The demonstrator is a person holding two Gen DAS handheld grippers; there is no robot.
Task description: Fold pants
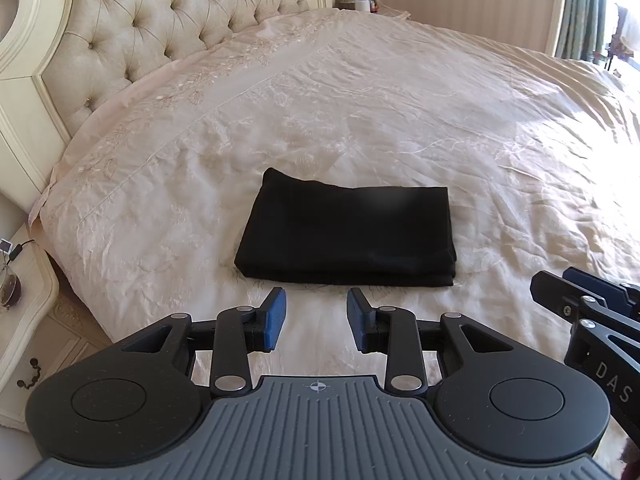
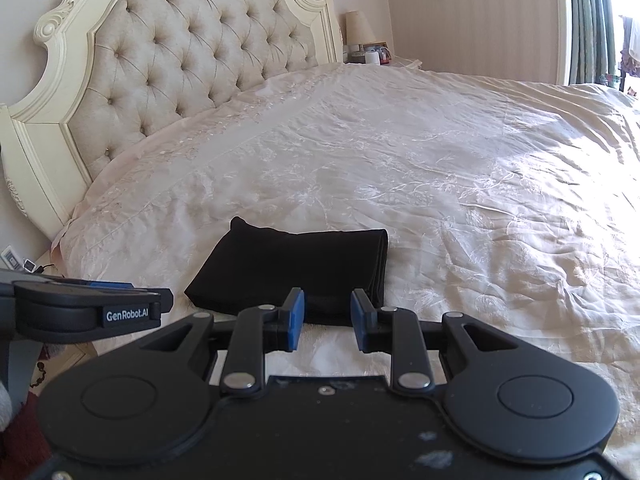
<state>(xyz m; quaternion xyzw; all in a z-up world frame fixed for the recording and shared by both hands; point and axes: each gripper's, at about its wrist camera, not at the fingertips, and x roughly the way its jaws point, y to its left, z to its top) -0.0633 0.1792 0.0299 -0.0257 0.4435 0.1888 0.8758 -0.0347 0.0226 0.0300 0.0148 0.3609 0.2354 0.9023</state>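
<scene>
Bedspread (image 1: 400,120) (cream, embroidered) under pants (image 1: 348,232)

Nightstand (image 1: 28,304) half cut off, left edge.

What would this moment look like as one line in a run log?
black pants: folded, on bed | left hand-held gripper: open, empty | right hand-held gripper: open, empty

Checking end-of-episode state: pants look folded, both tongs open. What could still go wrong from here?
1. The black pants have a raised far-left corner, so the stack may loosen.
2. The right tongs sit close to the near edge; moving forward could snag it.
3. The bedspread is wrinkled and soft, so the fold may shift.
</scene>
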